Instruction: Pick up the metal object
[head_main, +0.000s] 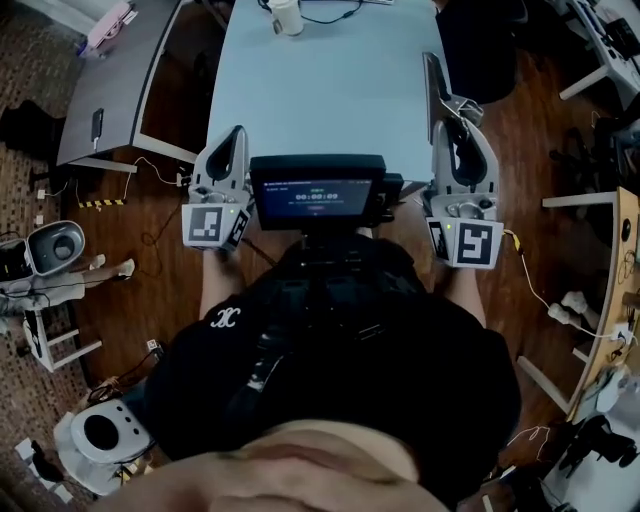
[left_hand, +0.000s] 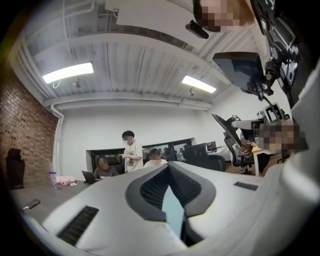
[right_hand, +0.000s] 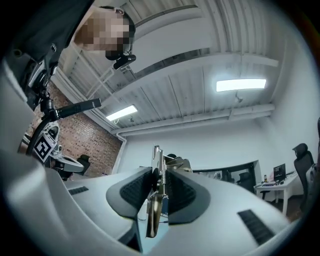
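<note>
My right gripper (right_hand: 159, 172) points upward and is shut on the metal object (right_hand: 156, 200), a thin flat bar with a small coil spring, which stands upright between the dark pads (right_hand: 134, 191). In the head view the right gripper (head_main: 455, 128) hovers at the near right edge of the light blue table (head_main: 320, 90), and the metal object (head_main: 458, 108) pokes out past its tips. The left gripper (head_main: 238, 135) is held at the table's near left edge. Its jaws (left_hand: 169, 167) are shut with nothing between them, and only a sliver of table shows below the tips.
A white cup (head_main: 286, 15) and a cable sit at the table's far end. A black screen (head_main: 318, 190) hangs at the person's chest between the grippers. A dark grey table (head_main: 110, 80) stands to the left. People (left_hand: 131, 152) sit and stand at desks across the room.
</note>
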